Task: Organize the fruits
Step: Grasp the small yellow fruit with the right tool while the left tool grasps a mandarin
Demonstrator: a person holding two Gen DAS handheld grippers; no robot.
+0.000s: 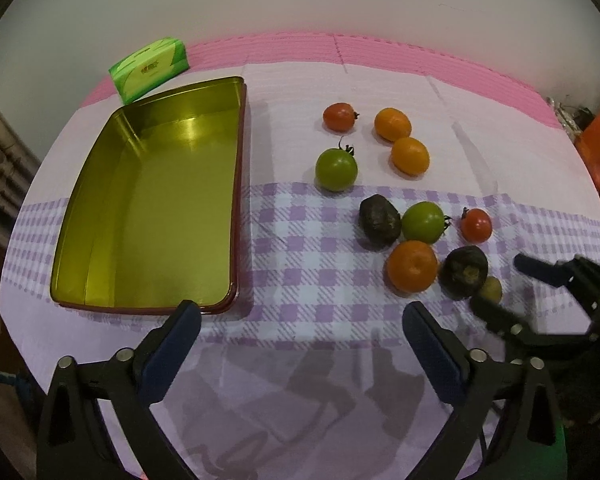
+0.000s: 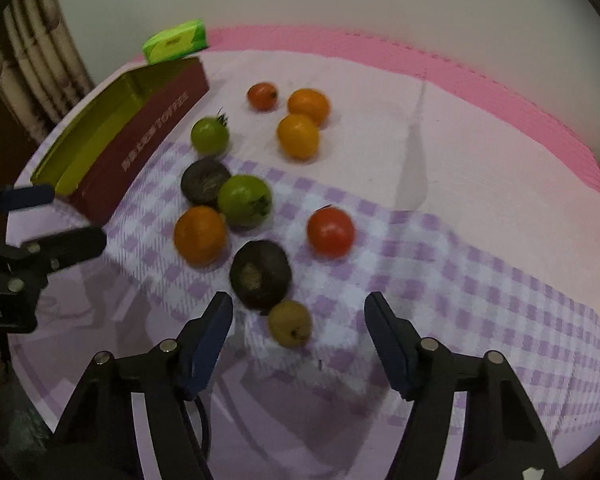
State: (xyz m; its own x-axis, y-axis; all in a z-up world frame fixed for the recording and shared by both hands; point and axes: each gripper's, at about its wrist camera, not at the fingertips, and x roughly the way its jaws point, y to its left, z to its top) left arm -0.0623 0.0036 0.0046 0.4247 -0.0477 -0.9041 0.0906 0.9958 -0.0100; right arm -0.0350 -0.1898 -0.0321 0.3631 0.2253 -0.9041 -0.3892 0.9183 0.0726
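Right tool (image 2: 298,316) spread, I hover over small brown fruit (image 2: 290,323) near worktop front edge | left tool (image 1: 300,320) spread, empty | tin (image 1: 148,200) empty at left edge | risk: nudging dark fruit (image 2: 260,274) touching it, fruits roll.

Left hand-held gripper (image 1: 300,320) and right hand-held gripper (image 2: 299,312), each spread wide, nothing between the fingers

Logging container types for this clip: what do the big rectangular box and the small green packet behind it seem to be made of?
The gold-lined rectangular box looks like glossy metal tin: its interior mirrors light, with maroon printed outer walls. The small green packet seems to be soft printed plastic wrap, probably tissues.
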